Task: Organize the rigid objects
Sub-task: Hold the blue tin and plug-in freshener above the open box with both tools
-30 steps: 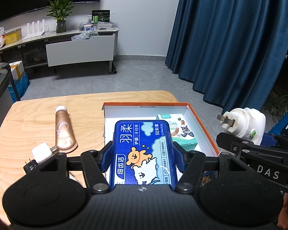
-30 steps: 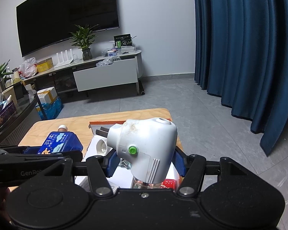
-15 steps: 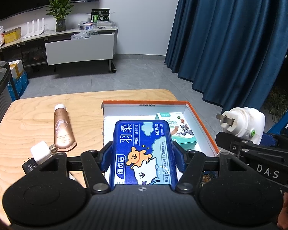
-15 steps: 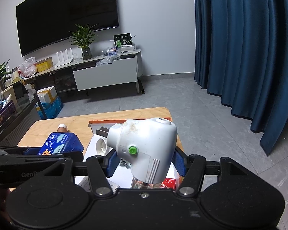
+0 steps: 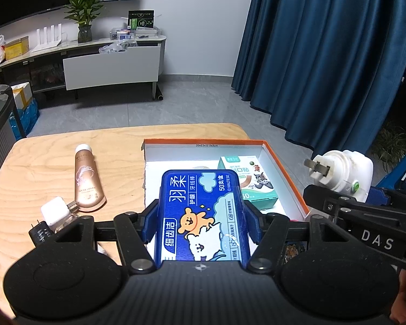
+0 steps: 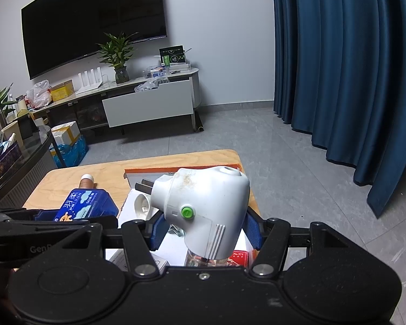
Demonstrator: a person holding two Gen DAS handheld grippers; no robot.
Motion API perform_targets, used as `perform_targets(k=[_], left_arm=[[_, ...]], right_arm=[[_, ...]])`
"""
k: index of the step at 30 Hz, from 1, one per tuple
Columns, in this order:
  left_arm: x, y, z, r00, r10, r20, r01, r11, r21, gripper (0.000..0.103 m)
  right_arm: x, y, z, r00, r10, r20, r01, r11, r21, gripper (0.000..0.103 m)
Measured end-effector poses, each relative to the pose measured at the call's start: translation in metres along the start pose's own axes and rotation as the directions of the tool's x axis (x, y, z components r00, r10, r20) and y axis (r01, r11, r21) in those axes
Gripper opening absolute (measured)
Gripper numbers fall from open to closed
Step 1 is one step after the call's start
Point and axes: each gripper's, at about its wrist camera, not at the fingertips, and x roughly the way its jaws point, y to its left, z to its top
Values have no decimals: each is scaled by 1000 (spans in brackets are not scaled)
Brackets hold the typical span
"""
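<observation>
1. The left gripper (image 5: 201, 218) is closed on a blue floss box (image 5: 201, 214); its two blue pads press on the long sides of the box, and the box lies flat between them with its printed face up.
2. This box is held above the near part of an open white tray with an orange rim (image 5: 284, 173), which stands on the wooden table (image 5: 40, 168).
3. The right gripper (image 6: 204, 230) is closed on a white plug-in device (image 6: 203, 211). The pads clamp its lower body, the prongs point to the left and away, and the green button faces the camera.
4. In the left wrist view this device (image 5: 343, 170) hangs just outside the right rim of the tray.
5. Inside the tray, beyond the blue box, lies a teal carton (image 5: 247, 181) with a cartoon picture.
6. On the table left of the tray lie a bronze tube (image 5: 85, 181) with a white cap and, near its bottom end, a white charger cube (image 5: 54, 212).
</observation>
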Motion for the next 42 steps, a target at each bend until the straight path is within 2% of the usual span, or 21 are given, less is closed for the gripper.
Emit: perform_targets(k=[24,42], left_arm=[[4,4,-3,1000,-8,-18,7,1000,-12,63],[0,1,-22,997,-47,-65,47,999,0,63]], right_arm=[[10,0,-2,1000,8,-27,-8,1000,2,70],[16,0,5,998,25,-62,-25,1000,4,70]])
